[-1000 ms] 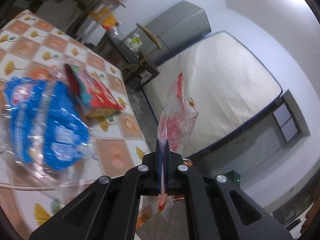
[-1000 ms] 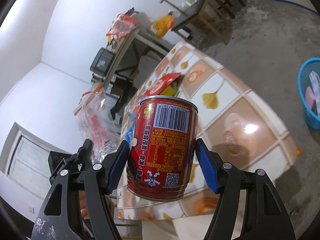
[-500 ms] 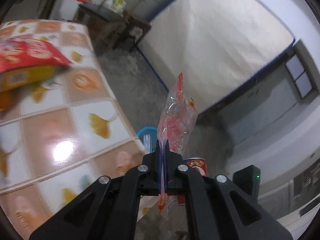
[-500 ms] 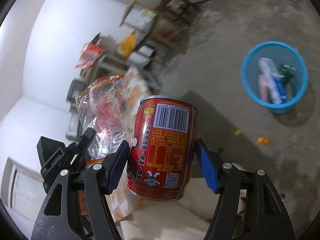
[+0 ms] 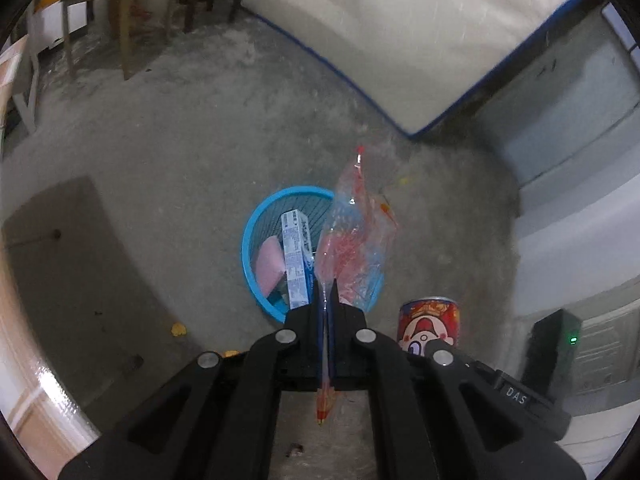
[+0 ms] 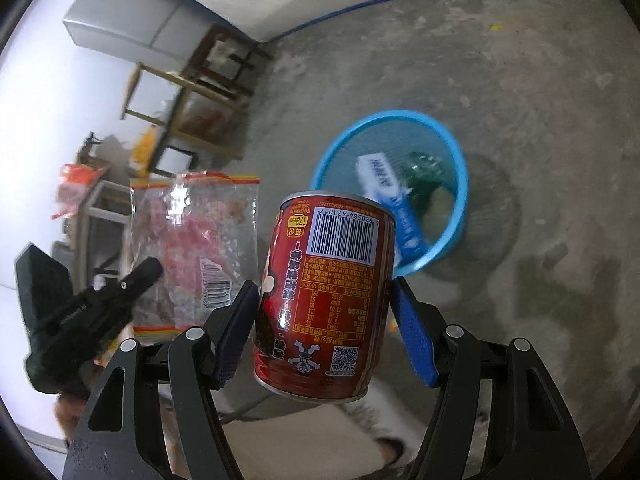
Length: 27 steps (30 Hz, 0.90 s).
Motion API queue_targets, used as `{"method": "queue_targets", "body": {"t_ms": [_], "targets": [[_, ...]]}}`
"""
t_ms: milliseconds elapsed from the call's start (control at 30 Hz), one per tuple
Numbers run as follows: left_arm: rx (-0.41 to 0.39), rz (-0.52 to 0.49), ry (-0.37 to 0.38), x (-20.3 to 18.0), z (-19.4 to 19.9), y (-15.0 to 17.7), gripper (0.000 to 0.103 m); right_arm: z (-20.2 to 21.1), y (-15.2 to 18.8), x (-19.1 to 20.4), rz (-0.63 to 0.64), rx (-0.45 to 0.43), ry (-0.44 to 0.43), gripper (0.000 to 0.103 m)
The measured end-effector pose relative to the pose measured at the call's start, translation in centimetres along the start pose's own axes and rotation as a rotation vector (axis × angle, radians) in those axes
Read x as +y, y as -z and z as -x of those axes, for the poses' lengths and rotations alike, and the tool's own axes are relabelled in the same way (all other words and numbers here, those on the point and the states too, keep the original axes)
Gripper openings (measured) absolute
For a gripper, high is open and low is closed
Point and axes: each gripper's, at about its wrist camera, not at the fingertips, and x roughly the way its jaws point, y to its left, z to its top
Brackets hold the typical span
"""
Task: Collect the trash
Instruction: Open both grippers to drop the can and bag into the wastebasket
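My left gripper (image 5: 327, 294) is shut on a clear plastic bag with red print (image 5: 354, 236) and holds it in the air over a blue waste basket (image 5: 256, 224) on the floor. The bag also shows in the right wrist view (image 6: 192, 248), with the left gripper (image 6: 148, 270) at lower left. My right gripper (image 6: 326, 312) is shut on a red drink can (image 6: 324, 296), held upside down in the air near the basket (image 6: 460, 168). The can also shows in the left wrist view (image 5: 429, 326). The basket holds a blue and white carton (image 5: 296, 256), a pink item and a green item.
The floor is bare grey concrete (image 5: 180, 152). A mattress (image 5: 400, 32) leans on the far wall. Wooden chairs and small tables (image 6: 200, 92) stand beside a grey fridge (image 6: 124, 28). A tiled table edge (image 5: 24, 360) is at the left. Small orange scraps (image 5: 178, 329) lie on the floor.
Both grippers have swung away from the tiled table and down toward the floor. The blue basket is now right below the bag and close ahead of the can. Both grips are unchanged.
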Motion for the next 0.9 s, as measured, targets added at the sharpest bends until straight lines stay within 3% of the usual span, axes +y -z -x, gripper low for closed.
{"method": "queue_targets", "body": {"t_ms": [367, 400, 433, 500, 667, 900], "targets": [[0.101, -0.075, -0.139, -1.0, -10.3, -4.7, 0.004, -6.3, -5.3, 0.0, 0.126, -0.025, 0.193, 0.065], [0.121, -0.085, -0.148, -0.9, -11.2, -4.7, 0.013, -7.0, -5.7, -0.2, 0.139, -0.023, 0.204, 0.065], [0.142, -0.087, -0.16, -0.6, -12.3, -4.8, 0.034, -7.9, -5.9, -0.6, 0.149, -0.023, 0.222, 0.066], [0.157, -0.078, -0.183, 0.2, -13.4, -4.7, 0.053, -9.1, -6.2, -1.4, 0.176, -0.025, 0.27, 0.075], [0.166, -0.026, -0.158, 1.2, -12.4, -3.9, 0.053, -10.0, -5.7, -3.7, 0.127, -0.001, 0.3, 0.078], [0.071, -0.047, -0.126, -1.2, -7.6, -5.0, 0.057, -7.2, -4.2, -3.8, 0.096, -0.051, 0.25, 0.078]]}}
